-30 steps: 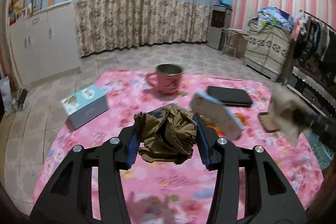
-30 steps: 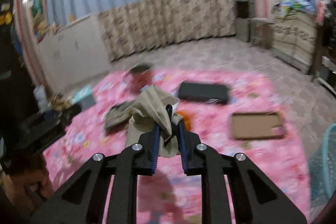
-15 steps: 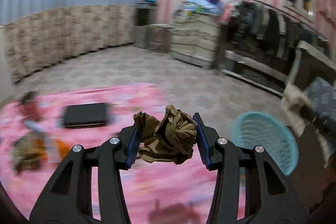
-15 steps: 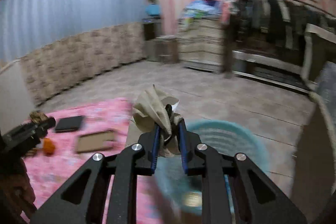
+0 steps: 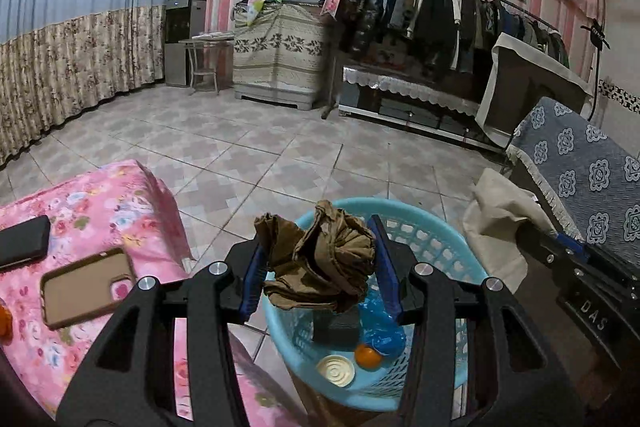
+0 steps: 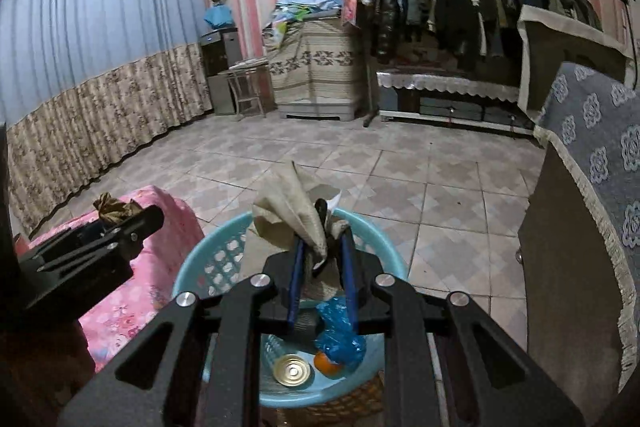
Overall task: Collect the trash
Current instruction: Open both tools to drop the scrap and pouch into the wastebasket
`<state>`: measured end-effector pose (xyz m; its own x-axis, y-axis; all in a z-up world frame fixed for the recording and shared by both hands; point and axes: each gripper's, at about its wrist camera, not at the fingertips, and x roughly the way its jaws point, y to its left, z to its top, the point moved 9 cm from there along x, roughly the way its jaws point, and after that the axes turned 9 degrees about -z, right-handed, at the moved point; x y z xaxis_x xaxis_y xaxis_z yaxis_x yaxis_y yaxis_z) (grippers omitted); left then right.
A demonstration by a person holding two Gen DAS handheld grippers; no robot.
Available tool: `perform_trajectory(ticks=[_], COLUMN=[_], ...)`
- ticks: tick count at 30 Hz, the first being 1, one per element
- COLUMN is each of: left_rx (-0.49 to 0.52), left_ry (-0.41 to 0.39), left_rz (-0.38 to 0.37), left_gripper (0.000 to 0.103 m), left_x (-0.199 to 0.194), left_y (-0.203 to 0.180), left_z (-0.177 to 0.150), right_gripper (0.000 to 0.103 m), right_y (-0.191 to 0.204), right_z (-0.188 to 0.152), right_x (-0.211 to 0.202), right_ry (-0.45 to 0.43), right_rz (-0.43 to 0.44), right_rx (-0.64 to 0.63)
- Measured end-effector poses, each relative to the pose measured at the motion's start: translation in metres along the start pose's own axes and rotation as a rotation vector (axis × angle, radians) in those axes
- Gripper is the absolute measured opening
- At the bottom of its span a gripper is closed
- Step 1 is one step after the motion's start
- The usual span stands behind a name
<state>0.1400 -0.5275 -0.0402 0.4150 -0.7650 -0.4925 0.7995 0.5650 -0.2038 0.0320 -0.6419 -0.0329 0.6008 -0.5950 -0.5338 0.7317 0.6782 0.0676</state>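
My left gripper (image 5: 316, 263) is shut on a crumpled brown paper wad (image 5: 320, 263) and holds it over the near rim of a light blue plastic basket (image 5: 436, 239). My right gripper (image 6: 322, 247) is shut on a crumpled beige paper bag (image 6: 288, 215) and holds it above the same basket (image 6: 216, 263). In the left wrist view the right gripper with its beige bag (image 5: 496, 223) shows at the right. In the right wrist view the left gripper with its brown wad (image 6: 112, 207) shows at the left. The basket holds a blue plastic bag (image 6: 340, 335), an orange (image 6: 326, 363), a round metal lid (image 6: 292, 371) and a dark block (image 5: 336, 327).
A table with a pink flowered cloth (image 5: 92, 211) stands left of the basket, with a brown phone case (image 5: 84, 287) and a black flat case (image 5: 20, 239) on it. A cabinet with a blue patterned cover (image 5: 580, 183) stands at the right. Tiled floor (image 5: 260, 147) lies beyond.
Both grippers swung right from over the pink table to above the blue basket, each still holding its paper. The basket has come closer and now lies right below both grippers.
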Motion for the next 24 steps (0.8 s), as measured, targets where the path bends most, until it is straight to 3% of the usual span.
perform_trajectory(ticks=[12, 24], left_rx=[-0.089, -0.084], left_ry=[0.035, 0.085], left_rz=[-0.003, 0.013], left_gripper=[0.046, 0.047], left_x=[0.025, 0.046], left_y=[-0.004, 0.005], left_z=[-0.020, -0.033], right_gripper=[0.019, 0.021], right_y=[-0.013, -0.006], right_z=[-0.003, -0.022], right_x=[0.001, 0.029], right_ry=[-0.004, 0.053], right_rz=[-0.007, 0.009], right_rx=[0.038, 0.025])
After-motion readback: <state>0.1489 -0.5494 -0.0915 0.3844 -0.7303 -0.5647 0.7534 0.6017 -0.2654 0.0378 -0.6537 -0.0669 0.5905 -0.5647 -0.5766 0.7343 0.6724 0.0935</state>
